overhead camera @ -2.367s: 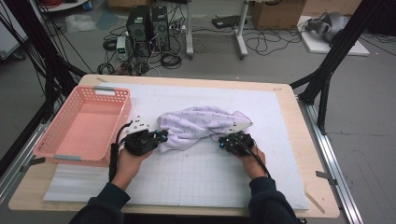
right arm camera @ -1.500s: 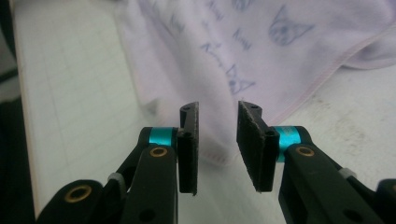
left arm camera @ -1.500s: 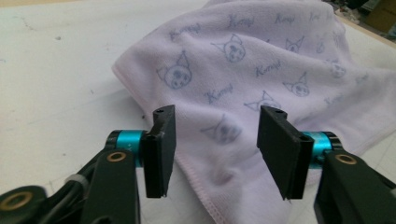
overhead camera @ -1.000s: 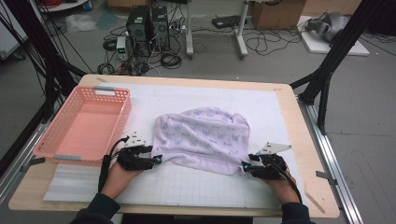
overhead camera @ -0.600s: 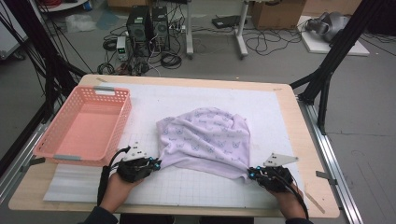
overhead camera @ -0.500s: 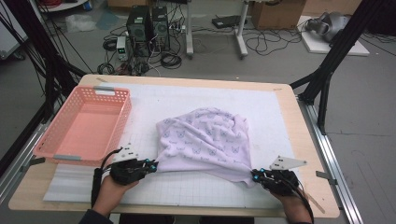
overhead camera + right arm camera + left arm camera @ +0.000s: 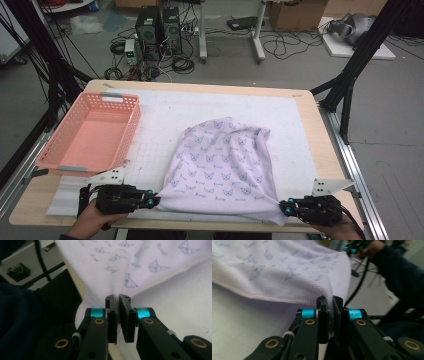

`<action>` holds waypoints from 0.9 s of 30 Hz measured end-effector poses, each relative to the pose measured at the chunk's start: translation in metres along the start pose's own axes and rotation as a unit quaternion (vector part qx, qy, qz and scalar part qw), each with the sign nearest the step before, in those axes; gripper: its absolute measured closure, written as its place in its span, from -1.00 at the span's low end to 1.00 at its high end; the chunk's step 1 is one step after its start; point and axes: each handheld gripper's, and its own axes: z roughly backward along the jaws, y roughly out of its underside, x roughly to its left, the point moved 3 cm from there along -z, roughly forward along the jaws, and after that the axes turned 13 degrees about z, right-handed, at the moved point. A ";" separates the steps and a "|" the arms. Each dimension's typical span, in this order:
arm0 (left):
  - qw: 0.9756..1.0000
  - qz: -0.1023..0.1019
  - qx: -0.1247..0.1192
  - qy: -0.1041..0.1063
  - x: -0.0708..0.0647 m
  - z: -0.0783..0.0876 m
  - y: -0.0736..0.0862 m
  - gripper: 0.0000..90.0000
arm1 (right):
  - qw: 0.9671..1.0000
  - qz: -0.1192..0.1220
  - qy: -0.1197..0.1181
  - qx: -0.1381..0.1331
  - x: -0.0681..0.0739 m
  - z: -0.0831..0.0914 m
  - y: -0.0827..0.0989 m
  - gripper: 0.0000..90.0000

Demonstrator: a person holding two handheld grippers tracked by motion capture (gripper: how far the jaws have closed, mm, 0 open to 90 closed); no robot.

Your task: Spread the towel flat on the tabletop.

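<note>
At the left, the pink plastic basket [image 7: 90,134] stands apart from the work. The left gripper [image 7: 150,200] is clenched on one near corner of the pale lilac towel with small printed figures [image 7: 222,165], which lies spread on the white gridded mat [image 7: 160,107] in the middle of the table. The right gripper [image 7: 285,208] grasps the other near corner. Each grip takes little cloth, so a strong pull could let a corner slip out, I think. The hands are partly cut off at the bottom edge.
</note>
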 end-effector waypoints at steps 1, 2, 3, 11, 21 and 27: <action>1.000 0.000 0.001 0.002 0.000 -0.001 0.000 0.76 | 1.000 0.000 0.001 -0.002 0.000 0.002 0.000 0.87; 1.000 0.008 -0.003 -0.012 0.002 -0.003 -0.001 0.55 | 1.000 0.000 0.008 -0.004 0.000 0.003 0.001 0.85; 0.999 0.015 -0.005 -0.031 0.006 -0.004 -0.002 0.30 | 1.000 -0.001 0.015 -0.003 -0.002 0.002 0.003 0.72; 0.967 0.022 -0.070 -0.244 0.039 -0.016 -0.011 -0.17 | 0.988 -0.015 0.152 -0.004 -0.022 -0.025 -0.006 0.06; 0.940 0.025 -0.071 -0.333 0.073 -0.055 -0.038 -0.17 | 0.959 -0.045 0.278 0.039 -0.062 -0.067 -0.020 -0.07; 0.933 0.023 -0.076 -0.351 0.084 -0.068 -0.054 -0.16 | 0.956 -0.045 0.285 0.044 -0.076 -0.080 -0.026 -0.16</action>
